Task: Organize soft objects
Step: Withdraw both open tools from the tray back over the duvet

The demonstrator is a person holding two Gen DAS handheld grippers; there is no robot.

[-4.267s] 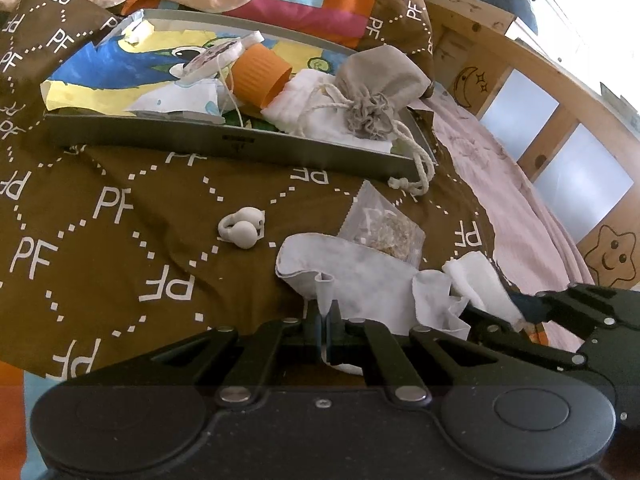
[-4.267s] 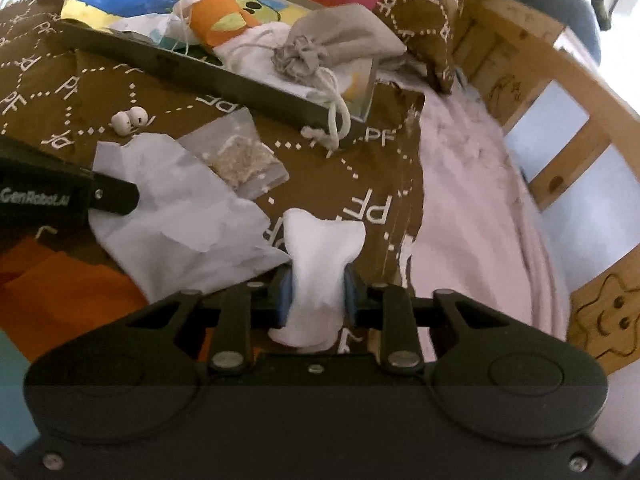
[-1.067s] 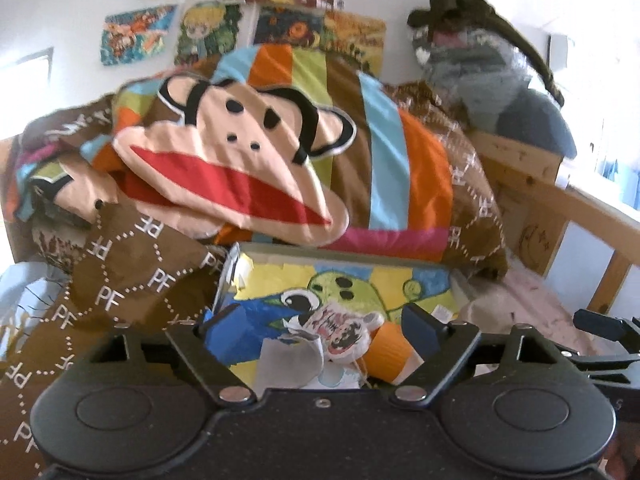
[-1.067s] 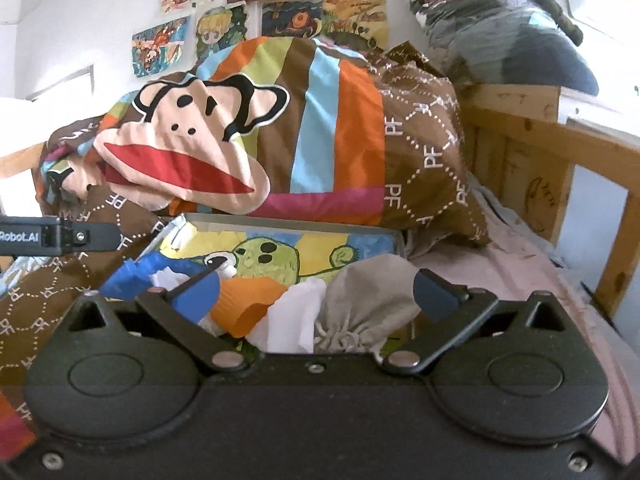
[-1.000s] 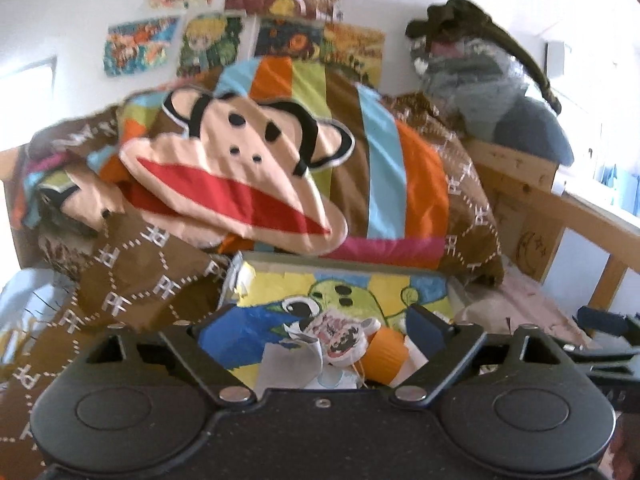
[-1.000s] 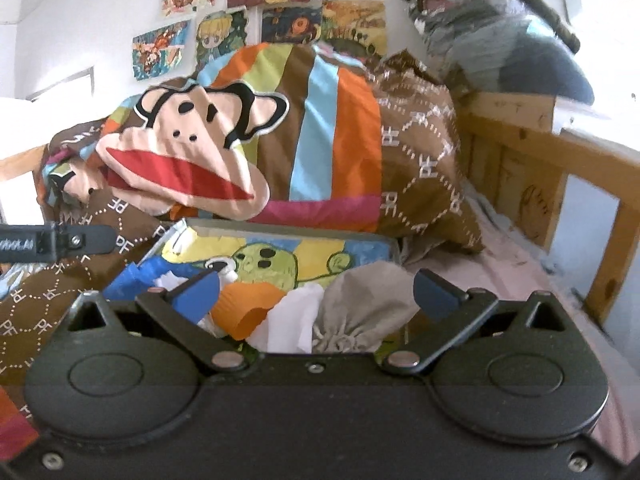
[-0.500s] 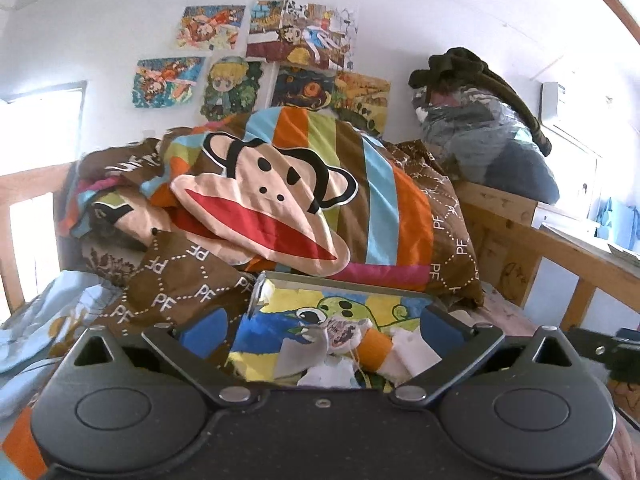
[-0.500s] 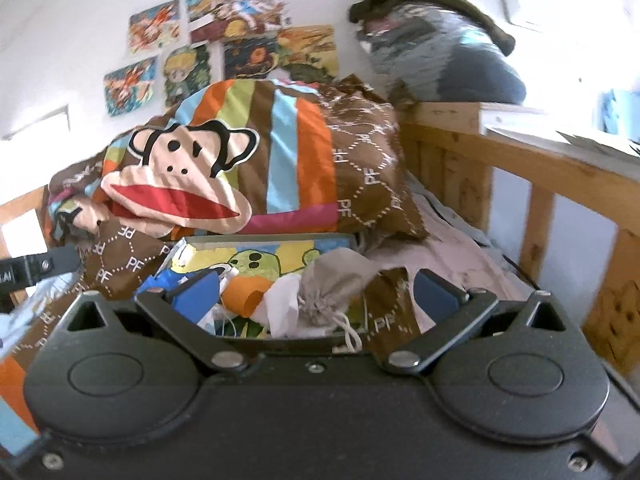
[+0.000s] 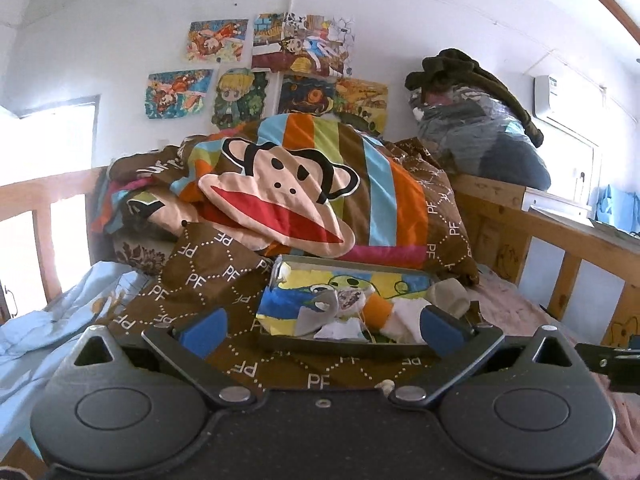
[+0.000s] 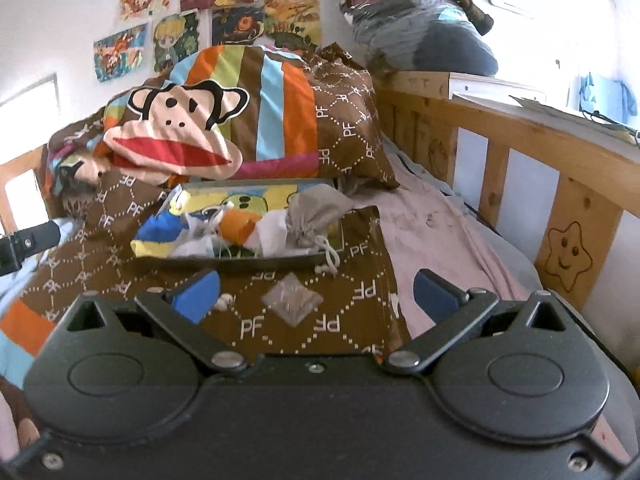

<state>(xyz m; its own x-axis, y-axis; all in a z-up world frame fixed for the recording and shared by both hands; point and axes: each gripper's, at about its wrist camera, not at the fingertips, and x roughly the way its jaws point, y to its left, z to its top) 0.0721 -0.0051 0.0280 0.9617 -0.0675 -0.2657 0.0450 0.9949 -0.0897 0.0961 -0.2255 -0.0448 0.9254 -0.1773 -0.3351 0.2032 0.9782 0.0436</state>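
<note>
Hovering near the bed's [image 10: 440, 216] foot edge, left gripper [image 9: 320, 330] and right gripper [image 10: 316, 290] spread wide, empty; risking snagging tray's [image 10: 264, 266] dangling pouch cord [image 10: 328, 256], overlooking earbuds [image 10: 224, 301], clear packet [image 10: 292, 300].

Between the two wide-open, empty grippers and the tray [image 10: 256, 266] lies a low stretch of brown quilt [image 10: 352, 320], passable except for a small clear packet [image 10: 291, 303] and white earbuds [image 10: 224, 301] lying on it. The tray itself is crowded: a grey drawstring pouch [image 10: 316, 216], white cloths [image 10: 272, 232] and an orange piece [image 10: 240, 224] fill it. Behind, the heaped monkey-face duvet [image 10: 188, 136] blocks the far side; the wooden bed rail [image 10: 520, 152] walls off the right, with bare pink sheet [image 10: 440, 232] between
</note>
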